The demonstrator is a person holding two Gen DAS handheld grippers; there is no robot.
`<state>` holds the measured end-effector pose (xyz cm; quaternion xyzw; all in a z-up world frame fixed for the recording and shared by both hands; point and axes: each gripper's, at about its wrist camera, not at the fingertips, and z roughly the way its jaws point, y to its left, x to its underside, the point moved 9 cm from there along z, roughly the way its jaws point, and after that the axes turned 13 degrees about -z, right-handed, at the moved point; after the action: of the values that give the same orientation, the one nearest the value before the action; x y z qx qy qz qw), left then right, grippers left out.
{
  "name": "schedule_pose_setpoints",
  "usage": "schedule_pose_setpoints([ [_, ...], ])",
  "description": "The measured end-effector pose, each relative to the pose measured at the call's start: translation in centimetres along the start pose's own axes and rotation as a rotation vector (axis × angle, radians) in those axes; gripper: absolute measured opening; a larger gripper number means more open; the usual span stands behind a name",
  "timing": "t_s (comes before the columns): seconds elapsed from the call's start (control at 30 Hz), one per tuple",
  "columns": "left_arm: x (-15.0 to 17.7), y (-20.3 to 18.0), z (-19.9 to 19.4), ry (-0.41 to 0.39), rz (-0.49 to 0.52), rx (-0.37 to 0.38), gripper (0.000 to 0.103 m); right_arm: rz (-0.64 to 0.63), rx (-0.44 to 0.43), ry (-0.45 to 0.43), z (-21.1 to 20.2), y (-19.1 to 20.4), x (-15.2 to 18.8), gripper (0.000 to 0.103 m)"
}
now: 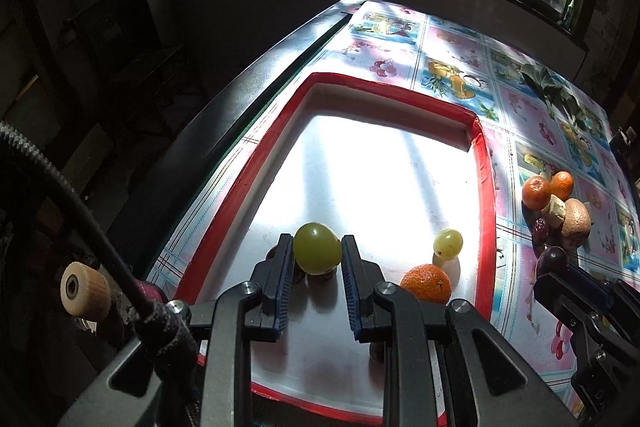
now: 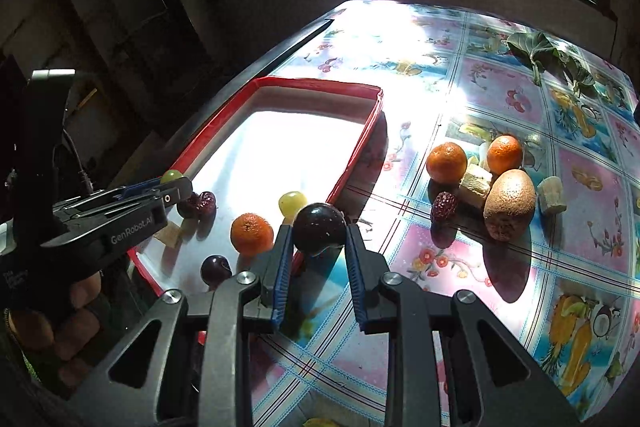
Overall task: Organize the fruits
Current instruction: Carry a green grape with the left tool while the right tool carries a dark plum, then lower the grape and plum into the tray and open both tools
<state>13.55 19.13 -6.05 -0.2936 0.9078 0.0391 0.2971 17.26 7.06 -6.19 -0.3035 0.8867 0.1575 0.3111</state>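
Red-rimmed and glossy white inside, the flat rectangular tray (image 1: 486,187) is sitting on the fruit-printed tablecloth (image 2: 500,99). The left gripper (image 1: 316,251) is clamping a smooth green grape (image 1: 317,247) above the tray floor; the right gripper (image 2: 318,241) is pinching a round dark plum (image 2: 319,233) beside the rim.

The tray (image 1: 486,187) has a red rim and a white floor, glaring in sunlight. In it lie a yellow-green grape (image 1: 448,244), an orange mandarin (image 1: 425,284) and a dark plum (image 2: 216,269), possibly purple. The gripper pads (image 1: 283,283) are blue. The tablecloth (image 2: 500,259) is checked in pink and blue squares printed with fruit pictures. To the right sits a speckled brown kiwi (image 2: 510,205).
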Motion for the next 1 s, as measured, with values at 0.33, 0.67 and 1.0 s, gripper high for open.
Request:
schedule_pose_setpoints([
  [0.33, -0.5, 0.5, 0.1, -0.011, -0.008, -0.015, 0.023, -0.001, -0.011, -0.003, 0.4, 0.0, -0.6, 0.028],
  [0.67, -5.7, 1.4, -3.3, -0.096, -0.034, 0.023, 0.022, -0.057, 0.043, -0.141, -4.1, -0.6, -7.5, 0.028],
  [1.0, -6.7, 1.1, -3.9, -0.122, -0.052, 0.042, 0.023, -0.05, 0.016, -0.182, -3.8, -0.2, -10.3, 0.028],
])
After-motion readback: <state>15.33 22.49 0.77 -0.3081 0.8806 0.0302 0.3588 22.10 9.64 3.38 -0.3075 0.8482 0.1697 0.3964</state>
